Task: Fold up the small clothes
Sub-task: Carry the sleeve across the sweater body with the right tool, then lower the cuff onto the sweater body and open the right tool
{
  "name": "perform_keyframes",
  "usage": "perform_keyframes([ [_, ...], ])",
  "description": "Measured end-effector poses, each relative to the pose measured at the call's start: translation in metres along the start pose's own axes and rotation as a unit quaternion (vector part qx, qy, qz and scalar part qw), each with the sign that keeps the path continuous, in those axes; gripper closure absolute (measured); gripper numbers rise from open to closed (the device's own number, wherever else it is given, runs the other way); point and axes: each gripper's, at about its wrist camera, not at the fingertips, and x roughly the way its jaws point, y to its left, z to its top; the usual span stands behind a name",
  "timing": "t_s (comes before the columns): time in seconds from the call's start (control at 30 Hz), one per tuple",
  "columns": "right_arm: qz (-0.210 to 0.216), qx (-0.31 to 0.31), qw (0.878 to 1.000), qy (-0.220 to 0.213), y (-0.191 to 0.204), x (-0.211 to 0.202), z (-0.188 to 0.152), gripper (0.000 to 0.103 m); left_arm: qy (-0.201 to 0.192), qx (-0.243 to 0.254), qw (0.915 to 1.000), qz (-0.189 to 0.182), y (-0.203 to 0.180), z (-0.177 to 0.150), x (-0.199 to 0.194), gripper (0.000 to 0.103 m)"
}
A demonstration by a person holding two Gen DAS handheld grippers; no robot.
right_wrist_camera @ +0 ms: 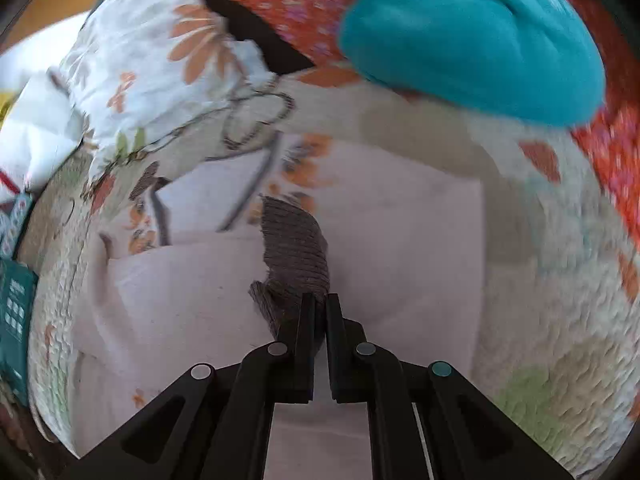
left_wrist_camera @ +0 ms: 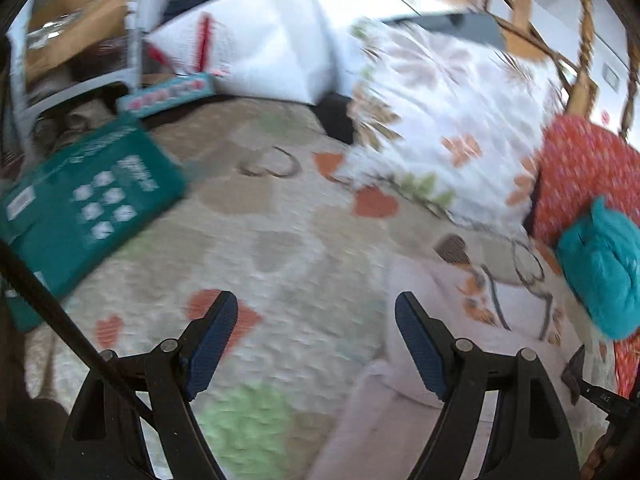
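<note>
A pale pink garment (right_wrist_camera: 400, 232) with an orange flower print lies spread on the heart-patterned quilt (right_wrist_camera: 560, 320); it also shows in the left wrist view (left_wrist_camera: 440, 308) at lower right. My right gripper (right_wrist_camera: 320, 300) is shut on a grey-brown ribbed cloth piece (right_wrist_camera: 296, 248), a cuff or sock, held over the pink garment. My left gripper (left_wrist_camera: 316, 312) is open and empty above the quilt (left_wrist_camera: 280, 240), just left of the pink garment's edge.
A teal fabric bundle (right_wrist_camera: 472, 40) and a red floral cloth (right_wrist_camera: 280, 0) lie beyond the garment. A white floral pillow (left_wrist_camera: 452, 120) lies behind it. A green box (left_wrist_camera: 88, 208) sits at the quilt's left edge. White bags (left_wrist_camera: 260, 48) and a wooden chair (left_wrist_camera: 528, 8) stand behind.
</note>
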Motion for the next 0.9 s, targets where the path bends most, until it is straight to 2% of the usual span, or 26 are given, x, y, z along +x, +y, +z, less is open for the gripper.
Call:
perform_keyframes([
  [0.1, 0.011, 0.01, 1.0, 0.005, -0.02, -0.001, -0.003, 0.097, 0.021, 0.025, 0.9994, -0.013, -0.028, -0.003, 0.016, 0.023],
  [0.13, -0.009, 0.009, 1.0, 0.001, -0.027, -0.003, -0.003, 0.097, 0.028, 0.029, 0.9991, -0.016, -0.033, -0.004, 0.02, 0.023],
  [0.2, -0.019, 0.007, 1.0, -0.006, -0.036, -0.007, -0.005, 0.097, 0.041, 0.032, 0.9984, -0.021, -0.044, -0.006, 0.028, 0.023],
  [0.33, -0.013, 0.039, 0.998, -0.041, -0.069, -0.034, 0.0, 0.097, 0.052, 0.04, 0.9976, -0.022, -0.057, -0.007, 0.039, 0.023],
  [0.4, -0.006, 0.031, 0.998, -0.05, -0.069, -0.043, 0.004, 0.096, 0.058, 0.041, 0.9973, -0.019, -0.062, -0.008, 0.045, 0.023],
  [0.43, 0.002, 0.017, 0.999, -0.05, -0.064, -0.045, 0.008, 0.091, 0.062, 0.039, 0.9971, -0.02, -0.062, -0.008, 0.048, 0.023],
  [0.47, 0.007, 0.008, 0.999, -0.048, -0.063, -0.046, 0.009, 0.081, 0.069, 0.034, 0.9968, -0.021, -0.063, -0.008, 0.052, 0.023],
  [0.53, 0.015, -0.01, 0.999, -0.044, -0.051, -0.041, 0.011, 0.074, 0.076, 0.028, 0.9965, -0.022, -0.063, -0.008, 0.057, 0.023],
  [0.73, 0.025, -0.047, 0.998, -0.026, -0.024, -0.013, -0.001, 0.074, 0.087, 0.011, 0.9961, -0.007, -0.048, -0.004, 0.068, 0.023],
  [0.83, 0.013, -0.055, 0.998, -0.01, -0.023, 0.007, -0.011, 0.074, 0.094, 0.001, 0.9956, 0.007, -0.037, -0.002, 0.077, 0.023],
  [0.9, 0.015, -0.052, 0.998, -0.016, -0.025, 0.012, -0.015, 0.073, 0.101, -0.003, 0.9948, 0.016, -0.03, -0.001, 0.085, 0.023],
])
